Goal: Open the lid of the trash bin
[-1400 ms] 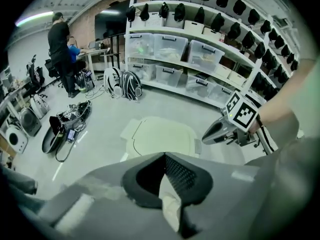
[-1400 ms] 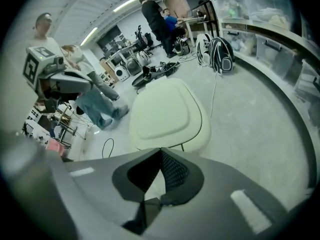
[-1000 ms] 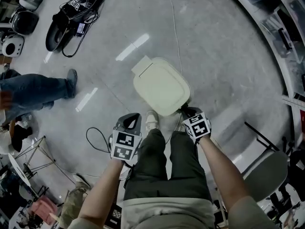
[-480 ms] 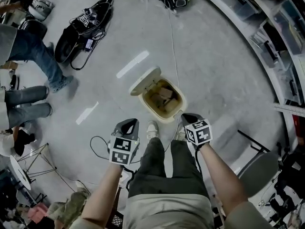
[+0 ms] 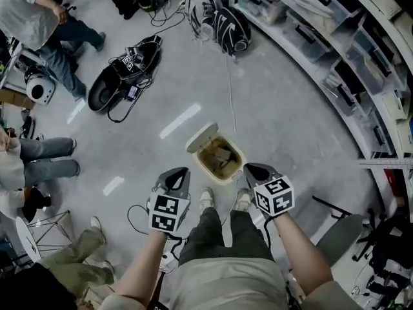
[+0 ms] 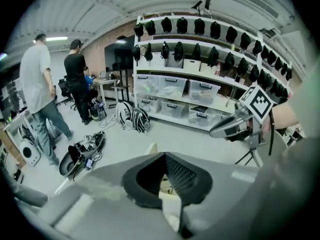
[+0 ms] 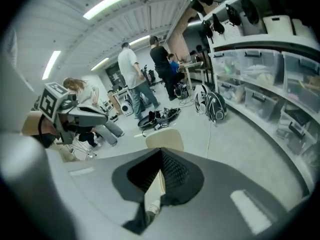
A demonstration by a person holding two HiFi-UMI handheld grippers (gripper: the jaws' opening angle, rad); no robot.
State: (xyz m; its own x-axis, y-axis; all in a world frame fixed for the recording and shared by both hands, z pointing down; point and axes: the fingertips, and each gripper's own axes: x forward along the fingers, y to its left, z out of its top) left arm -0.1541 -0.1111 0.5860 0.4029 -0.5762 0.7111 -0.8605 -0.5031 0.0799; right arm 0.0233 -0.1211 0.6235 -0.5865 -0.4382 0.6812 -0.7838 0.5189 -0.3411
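A workshop's grey floor (image 5: 290, 108) spreads around the trash bin (image 5: 227, 168). Its lid (image 5: 201, 137) stands raised at the bin's far-left edge, with scraps visible inside. The left gripper (image 5: 175, 176) and right gripper (image 5: 253, 170) hover on the bin's near side, jaws together, empty. A shoe (image 5: 206, 199) beside the bin perhaps presses a hidden pedal; if the foot slipped, the lid could drop shut.

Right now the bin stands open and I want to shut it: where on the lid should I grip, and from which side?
Grip the lid by its free edge, the thin lip farthest from the hinge. It stands tilted up at the bin's far-left side, so coming from above and pinching across that edge is probably easiest.
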